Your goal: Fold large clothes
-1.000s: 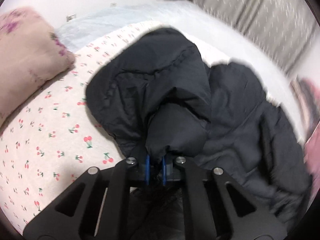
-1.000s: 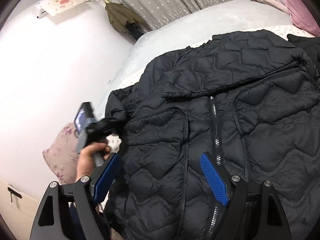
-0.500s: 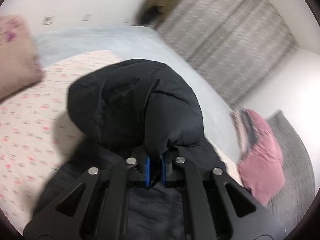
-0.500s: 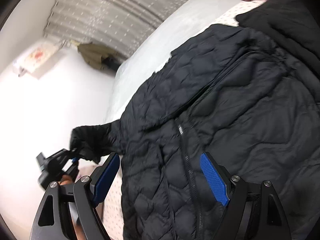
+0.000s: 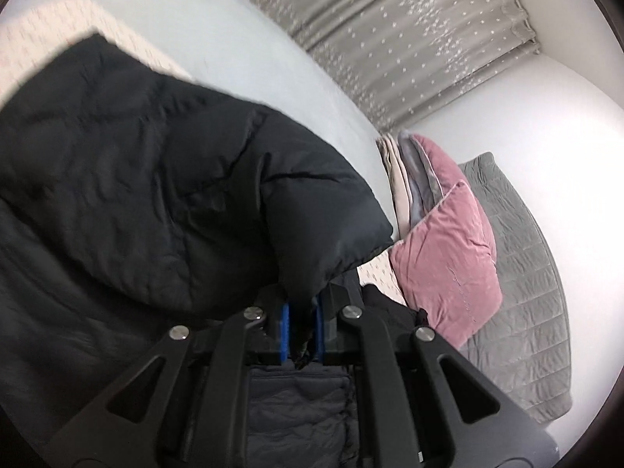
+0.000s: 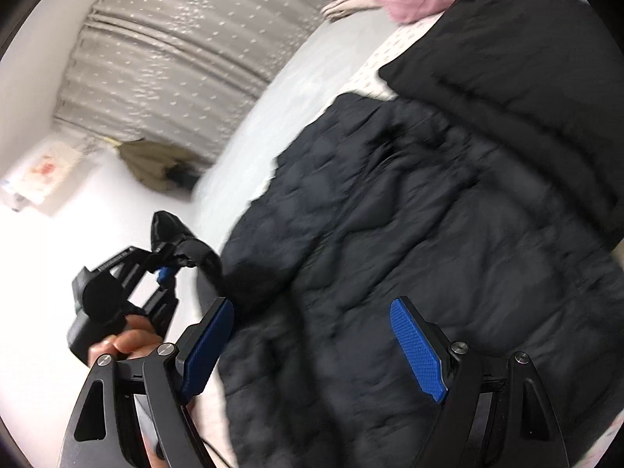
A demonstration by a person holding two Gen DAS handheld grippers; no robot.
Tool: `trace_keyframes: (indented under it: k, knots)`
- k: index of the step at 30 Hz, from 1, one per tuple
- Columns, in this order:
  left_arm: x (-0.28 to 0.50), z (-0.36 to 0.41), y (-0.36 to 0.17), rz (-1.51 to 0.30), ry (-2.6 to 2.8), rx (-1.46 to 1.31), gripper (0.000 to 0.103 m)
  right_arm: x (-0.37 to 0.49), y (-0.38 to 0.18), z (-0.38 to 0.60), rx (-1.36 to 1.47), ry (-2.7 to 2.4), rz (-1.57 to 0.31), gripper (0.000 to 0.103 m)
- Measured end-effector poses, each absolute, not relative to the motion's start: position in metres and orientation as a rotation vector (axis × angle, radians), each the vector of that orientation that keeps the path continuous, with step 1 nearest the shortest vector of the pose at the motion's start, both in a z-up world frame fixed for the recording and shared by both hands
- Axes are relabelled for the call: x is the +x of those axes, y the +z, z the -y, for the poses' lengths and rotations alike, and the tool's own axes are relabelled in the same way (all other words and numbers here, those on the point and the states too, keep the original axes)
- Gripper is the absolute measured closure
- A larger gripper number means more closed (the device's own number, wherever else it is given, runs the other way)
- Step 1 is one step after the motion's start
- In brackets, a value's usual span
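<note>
Left wrist view: sleeve (image 5: 241,195) now lifted across the black jacket (image 6: 409,234).
My left jaws stay clamped on its cuff; right jaws gape empty; sleeve fold underway.

No legible text, labels, brands, numbers or signs anywhere

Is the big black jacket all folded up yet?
Not yet. The jacket lies spread on the bed, and the left gripper holds its sleeve lifted.
</note>
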State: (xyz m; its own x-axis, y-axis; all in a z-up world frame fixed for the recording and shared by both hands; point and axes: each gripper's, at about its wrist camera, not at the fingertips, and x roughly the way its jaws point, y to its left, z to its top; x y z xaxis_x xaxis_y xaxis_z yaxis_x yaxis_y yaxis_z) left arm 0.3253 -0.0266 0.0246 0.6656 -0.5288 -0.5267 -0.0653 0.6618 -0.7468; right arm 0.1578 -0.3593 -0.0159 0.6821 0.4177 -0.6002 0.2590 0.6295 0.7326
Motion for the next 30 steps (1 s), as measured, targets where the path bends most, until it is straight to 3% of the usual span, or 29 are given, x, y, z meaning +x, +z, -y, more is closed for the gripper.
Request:
trace_keyframes:
  k: [2,8,10,12,18,24,29,30]
  knots:
    - [0.332,0.042,0.012,-0.839,-0.326,-0.854,0.092,0.162,-0.023,0.367,0.901,0.044,-0.871,0.019]
    - [0.336,0.069,-0.026,-0.955,-0.285,-0.809,0.074,0.159,-0.034,0.391,0.952,0.024,-0.881,0.019]
    - [0.339,0.066,-0.033,-0.975,-0.272,-0.805,0.067,0.158,-0.031,0.39,0.935,0.034,-0.872,0.019]
    - [0.34,0.061,-0.035,-0.986,-0.253,-0.796,0.053,0.159,-0.031,0.385,0.926,0.056,-0.876,0.019]
    - [0.328,0.049,-0.034,-1.016,-0.292,-0.824,0.05,0.163,-0.027,0.369,0.878,0.088,-0.889,0.019]
    - [0.321,0.061,-0.008,-0.914,-0.176,-0.496,0.026,0.162,-0.024,0.367,0.855,0.062,-0.87,0.019]
    - [0.349,0.076,-0.08,-1.165,-0.122,-0.396,0.024,0.162,-0.022,0.361,0.809,0.043,-0.874,0.019]
    - [0.348,0.076,-0.079,-1.142,-0.122,-0.385,0.024,0.162,-0.022,0.361,0.802,0.032,-0.872,0.019]
